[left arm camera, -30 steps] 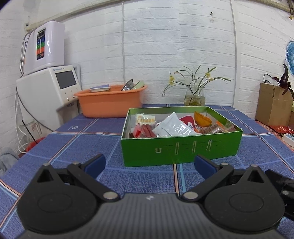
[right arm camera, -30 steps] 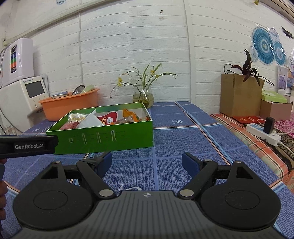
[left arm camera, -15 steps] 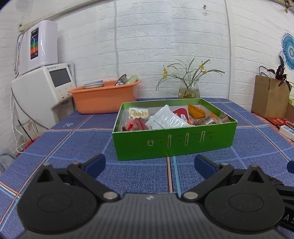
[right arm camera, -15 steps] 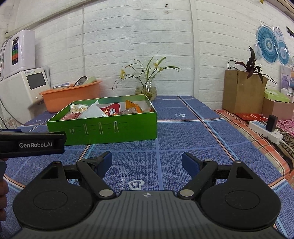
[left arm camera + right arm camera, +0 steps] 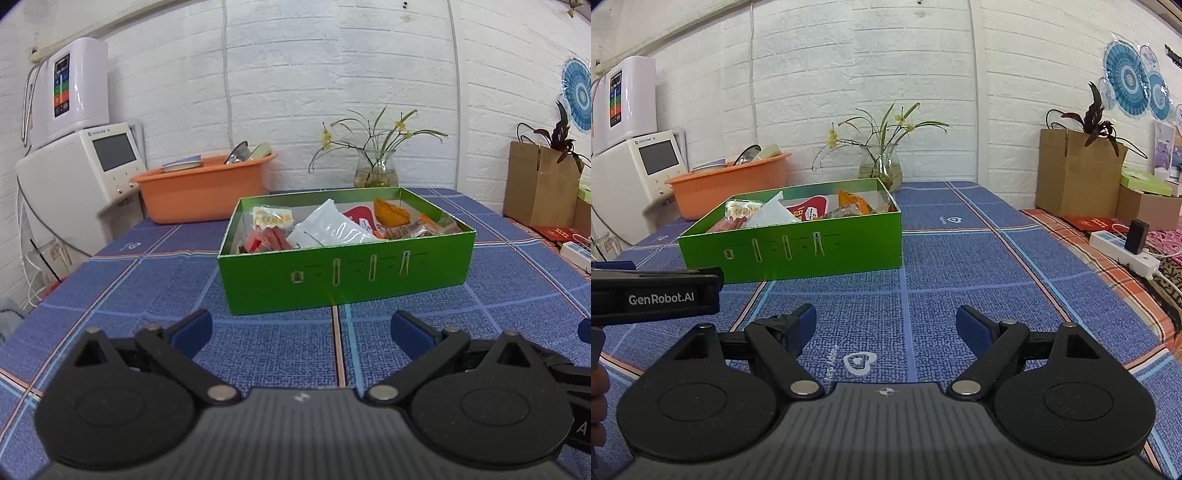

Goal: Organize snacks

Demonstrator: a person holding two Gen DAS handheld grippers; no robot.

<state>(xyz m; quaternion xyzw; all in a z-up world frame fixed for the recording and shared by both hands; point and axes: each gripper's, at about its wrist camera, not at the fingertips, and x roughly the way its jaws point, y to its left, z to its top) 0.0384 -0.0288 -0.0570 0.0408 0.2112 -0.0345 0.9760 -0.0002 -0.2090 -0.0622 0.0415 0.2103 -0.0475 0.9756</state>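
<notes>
Green snack box [image 5: 345, 273] sits ahead of both hand-held grippers, left [image 5: 301, 326] and right [image 5: 885, 320], jaws apart, empty; snacks [image 5: 328, 229] all inside.

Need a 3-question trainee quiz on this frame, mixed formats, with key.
1. True or false: the left gripper holds a snack.
2. The white packet lies: A) inside the green box, B) on the tablecloth, C) in the orange basin.
3. Fill in: behind the box, by the wall, a glass vase holds ____.

Key: 1 false, both grippers are open and empty, including the right gripper; 2 A; 3 yellow flowers.
</notes>
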